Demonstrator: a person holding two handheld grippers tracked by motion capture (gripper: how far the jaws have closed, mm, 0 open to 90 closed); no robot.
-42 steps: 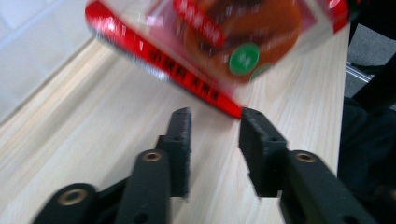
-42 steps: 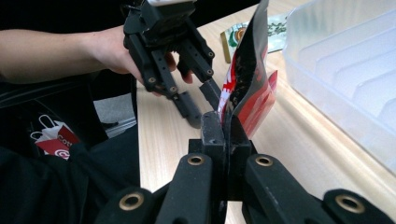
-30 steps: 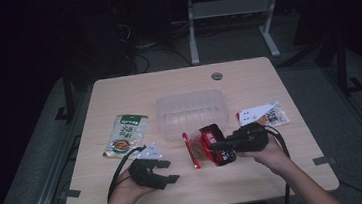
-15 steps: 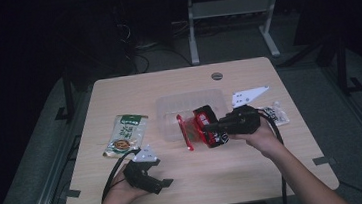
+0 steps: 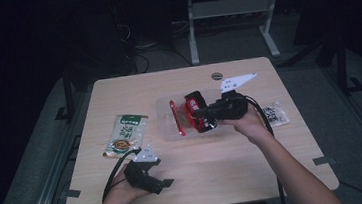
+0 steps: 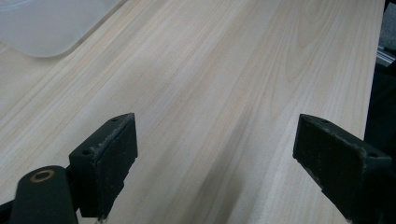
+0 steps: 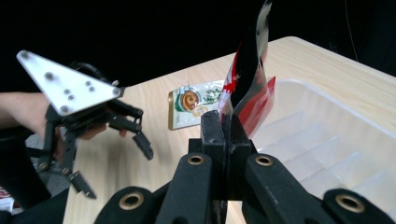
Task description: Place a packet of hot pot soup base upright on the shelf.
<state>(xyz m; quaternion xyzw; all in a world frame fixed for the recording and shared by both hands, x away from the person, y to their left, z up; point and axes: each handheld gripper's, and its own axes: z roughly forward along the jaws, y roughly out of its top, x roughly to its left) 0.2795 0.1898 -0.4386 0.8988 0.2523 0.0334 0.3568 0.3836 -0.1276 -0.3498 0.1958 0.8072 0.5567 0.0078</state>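
R gripper (image 5: 205, 113) clamped on red-black packet (image 5: 190, 113), arm reaching fwd, holding it above clear tray (image 5: 166, 114). L gripper (image 5: 157, 183) low near table's (image 5: 225, 163) front edge, hand cupped under it, jaws just opened wide, nothing between

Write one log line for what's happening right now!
right gripper: shut on red packet, over clear bin | left gripper: open, jaws just opened, nothing between | green packet: on table
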